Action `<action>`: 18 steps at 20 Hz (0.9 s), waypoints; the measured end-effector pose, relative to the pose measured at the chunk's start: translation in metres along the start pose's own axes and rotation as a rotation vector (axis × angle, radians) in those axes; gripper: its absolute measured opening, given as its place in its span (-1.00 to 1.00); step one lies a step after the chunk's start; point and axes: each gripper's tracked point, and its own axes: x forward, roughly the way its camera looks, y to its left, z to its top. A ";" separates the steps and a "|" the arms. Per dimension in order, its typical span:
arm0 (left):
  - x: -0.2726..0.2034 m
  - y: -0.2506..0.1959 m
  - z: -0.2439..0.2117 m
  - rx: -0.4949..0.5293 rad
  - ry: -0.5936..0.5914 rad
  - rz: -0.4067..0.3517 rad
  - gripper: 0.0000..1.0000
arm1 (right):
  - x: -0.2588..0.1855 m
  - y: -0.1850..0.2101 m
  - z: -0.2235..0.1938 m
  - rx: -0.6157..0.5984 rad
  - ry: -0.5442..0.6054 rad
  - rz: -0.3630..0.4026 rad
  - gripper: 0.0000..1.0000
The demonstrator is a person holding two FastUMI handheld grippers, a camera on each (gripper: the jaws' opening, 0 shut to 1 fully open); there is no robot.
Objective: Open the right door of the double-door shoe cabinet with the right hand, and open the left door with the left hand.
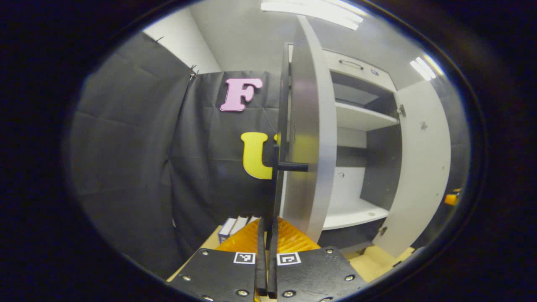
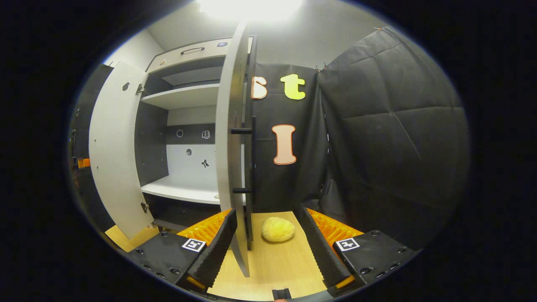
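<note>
Worktop: light wood worktop [image 2: 272,268], seen under both hand-held grippers; the shoe cabinet [image 2: 184,96] stands on it at the back.
Room: booth with black cloth walls [image 2: 390,134], a pale ceiling above, and bright ceiling lights [image 1: 312,10].
Shoe cabinet: white and dark grey, with white shelves [image 1: 361,117] inside and a drawer with a handle [image 1: 351,63] on top; both doors stand swung out, so the inside is open to see.
Left door: in the left gripper view the left door [image 1: 308,138] is seen edge-on, just in front of the camera, with its dark bar handle [image 1: 289,166] sticking out to the side.
Right door: in the right gripper view the right door [image 2: 230,147] is edge-on and passes between the two fingers; its black handle [image 2: 247,161] is on the outer face.
Left hand-held gripper [image 1: 267,235]: fingers pressed together, nothing between them; it sits just below the left door's edge, and I cannot tell if it touches it.
Right hand-held gripper [image 2: 268,239]: fingers spread wide, the door edge near the left finger, not pinched.
Seen in right gripper view: a yellow rounded object [image 2: 278,229] lies on the worktop, beside the right door's lower edge.
Seen in left gripper view: small white and blue boxes [image 1: 235,225] stand on the worktop near the cloth.
</note>
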 end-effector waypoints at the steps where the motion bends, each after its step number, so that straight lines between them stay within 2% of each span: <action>1: -0.001 0.000 0.000 0.000 -0.004 -0.016 -1.00 | -0.003 0.002 0.000 -0.003 0.001 -0.007 0.93; 6: -0.003 0.000 0.006 0.010 -0.039 -0.068 -0.93 | -0.015 0.013 -0.003 -0.011 0.007 -0.018 0.93; 8: -0.013 0.005 0.006 -0.001 -0.039 -0.036 -0.93 | -0.016 0.011 -0.003 -0.019 0.003 0.001 0.93; 9: -0.020 0.008 0.010 0.004 -0.051 -0.018 -1.00 | -0.021 0.014 0.000 -0.015 -0.007 0.013 0.92; 10: -0.028 0.010 0.016 0.012 -0.068 0.000 -0.93 | -0.025 0.019 0.005 -0.007 -0.025 0.031 0.97; 11: -0.035 0.011 0.021 0.023 -0.086 0.018 -1.00 | -0.030 0.023 0.009 0.001 -0.047 0.047 0.97; 13: -0.048 0.015 0.027 0.049 -0.117 0.065 -1.00 | -0.037 0.020 0.018 0.008 -0.076 0.066 0.96; 14: -0.055 0.017 0.027 0.065 -0.123 0.089 -0.93 | -0.043 0.016 0.022 0.014 -0.082 0.074 0.94; 15: -0.061 0.016 0.026 0.083 -0.124 0.104 -1.00 | -0.051 0.011 0.023 0.025 -0.091 0.077 0.94; 16: -0.070 0.016 0.025 0.102 -0.124 0.121 -0.93 | -0.059 0.003 0.025 0.036 -0.097 0.067 0.94; 18: -0.083 0.019 0.021 0.141 -0.107 0.161 -0.92 | -0.070 -0.015 0.025 0.050 -0.114 0.043 0.97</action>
